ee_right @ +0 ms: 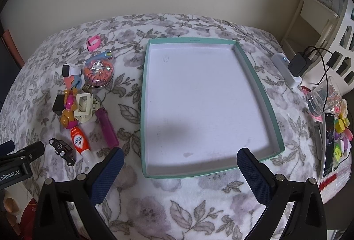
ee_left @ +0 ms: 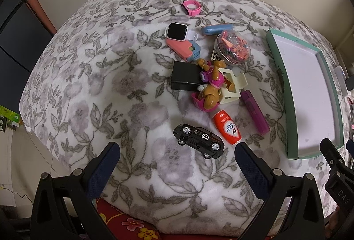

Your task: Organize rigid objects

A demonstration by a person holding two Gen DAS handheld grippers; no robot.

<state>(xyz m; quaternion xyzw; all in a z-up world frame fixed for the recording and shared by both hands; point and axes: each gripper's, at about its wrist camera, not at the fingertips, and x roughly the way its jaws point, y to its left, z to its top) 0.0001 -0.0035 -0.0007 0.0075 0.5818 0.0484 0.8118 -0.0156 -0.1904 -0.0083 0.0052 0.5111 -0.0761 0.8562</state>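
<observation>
A pile of small rigid objects lies on the floral blanket: a black toy car, an orange bottle, a purple lighter, a toy dog figure, a black box, a clear round container, a white watch and a pink band. A teal tray with a white bottom lies to their right. My left gripper is open, just before the car. My right gripper is open at the tray's near edge.
A white device, a black charger with cable, a glass jar, a phone and small colourful items lie at the right edge. A white shelf stands behind them. A wall is at the back.
</observation>
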